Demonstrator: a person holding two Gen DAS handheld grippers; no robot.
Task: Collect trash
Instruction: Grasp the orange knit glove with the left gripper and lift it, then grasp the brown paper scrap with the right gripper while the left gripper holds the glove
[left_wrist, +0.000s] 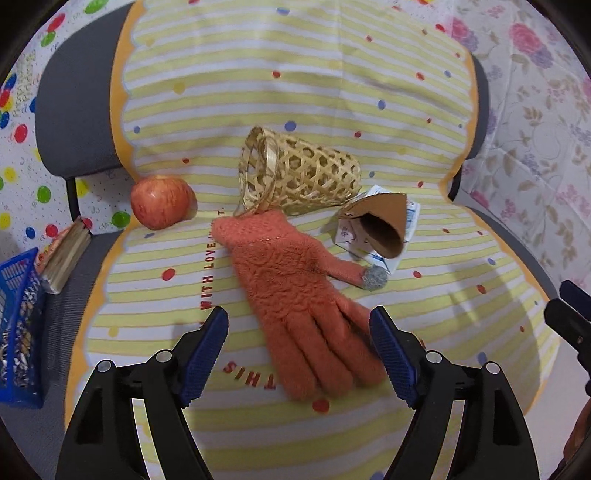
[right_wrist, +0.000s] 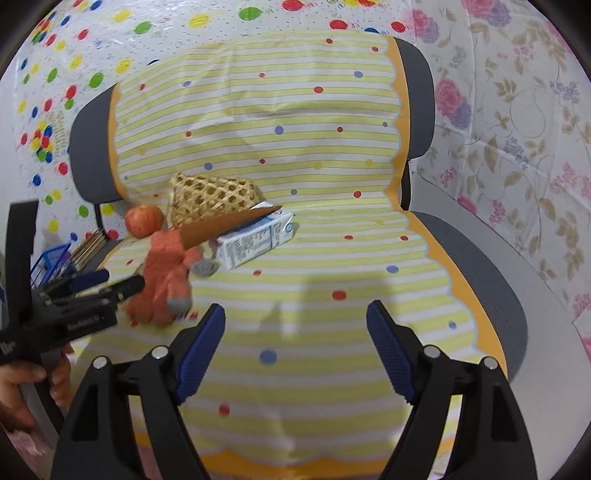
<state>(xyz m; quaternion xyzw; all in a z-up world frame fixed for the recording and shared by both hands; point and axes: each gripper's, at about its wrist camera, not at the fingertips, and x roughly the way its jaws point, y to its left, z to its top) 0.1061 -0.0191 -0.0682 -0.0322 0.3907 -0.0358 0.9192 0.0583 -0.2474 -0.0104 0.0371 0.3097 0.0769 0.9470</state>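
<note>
Red apple (left_wrist: 162, 202), orange glove (left_wrist: 295, 295) (grey-tipped thumb), blue basket (left_wrist: 16, 332), striped cloth (left_wrist: 295, 74) over chair (left_wrist: 74, 110)

A home room, by its look: a grey padded office chair (right_wrist: 480, 266) draped with a yellow-striped dotted plastic cloth (right_wrist: 314, 229), floral sheeting (right_wrist: 517, 129) at three o'clock, polka-dot sheeting (right_wrist: 74, 66) at ten o'clock.

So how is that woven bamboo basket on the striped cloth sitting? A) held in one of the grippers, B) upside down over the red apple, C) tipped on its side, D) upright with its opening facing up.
C: the woven bamboo basket lies on its side, with its open rim and handle facing sideways toward the red apple, which sits apart from it.
</note>
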